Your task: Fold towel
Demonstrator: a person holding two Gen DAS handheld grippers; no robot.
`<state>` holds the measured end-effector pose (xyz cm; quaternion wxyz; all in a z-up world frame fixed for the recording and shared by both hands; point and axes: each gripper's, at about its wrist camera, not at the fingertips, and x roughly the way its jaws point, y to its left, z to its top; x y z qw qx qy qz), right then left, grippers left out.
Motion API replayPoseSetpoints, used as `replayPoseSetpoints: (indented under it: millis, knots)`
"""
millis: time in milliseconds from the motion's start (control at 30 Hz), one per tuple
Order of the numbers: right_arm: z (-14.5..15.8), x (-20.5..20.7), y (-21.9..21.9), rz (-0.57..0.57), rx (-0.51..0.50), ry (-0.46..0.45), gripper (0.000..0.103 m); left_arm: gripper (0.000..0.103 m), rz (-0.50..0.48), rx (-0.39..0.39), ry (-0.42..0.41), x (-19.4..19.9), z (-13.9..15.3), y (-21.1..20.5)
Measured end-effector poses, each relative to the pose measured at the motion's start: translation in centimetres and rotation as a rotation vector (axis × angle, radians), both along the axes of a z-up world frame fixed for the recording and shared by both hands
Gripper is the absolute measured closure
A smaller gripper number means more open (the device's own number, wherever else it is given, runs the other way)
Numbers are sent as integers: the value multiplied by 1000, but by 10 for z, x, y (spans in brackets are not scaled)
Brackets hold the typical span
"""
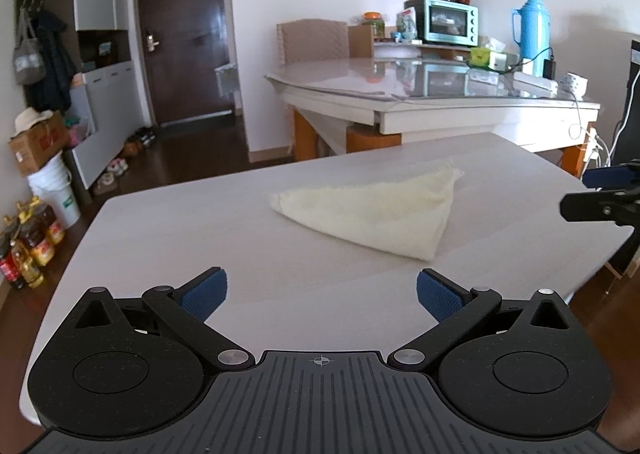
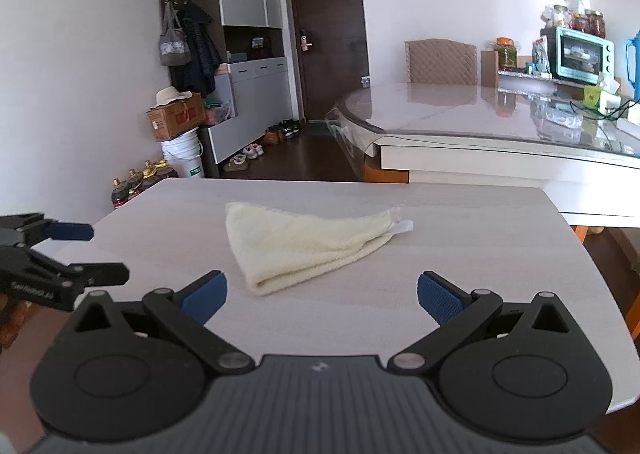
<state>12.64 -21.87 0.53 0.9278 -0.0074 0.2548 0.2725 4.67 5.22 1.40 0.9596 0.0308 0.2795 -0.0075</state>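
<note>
a pale desk [image 1: 160, 238] fills the foreground. the left hand-held gripper [image 1: 322, 290] hangs empty, fingers apart, at its near edge. the cream towel [image 2: 304, 244], folded to a triangle, lies mid-desk. the right hand-held gripper [image 2: 322, 290] is likewise spread.

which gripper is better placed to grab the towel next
Right, probably. The towel's folded near corner lies just ahead of the open right gripper; from the open left gripper it sits farther off and to the right.
</note>
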Motion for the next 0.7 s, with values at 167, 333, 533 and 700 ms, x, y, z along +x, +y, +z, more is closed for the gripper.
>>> replayPoseSetpoints:
  millis: [167,333,533,700]
  knots:
    - [-9,44,14,-9,21,50,13,0,-18,-7,8,25,-6,4]
    - [-23,90,26,-35,24,75,21,0,-24,-2,20,49,-13,10]
    - [-46,140,36,-82,12,150,30,0,-19,-15,37,68,-19,18]
    - [-55,151,43,-91,-6,149,63,0,-6,-24,67,79,-31,26]
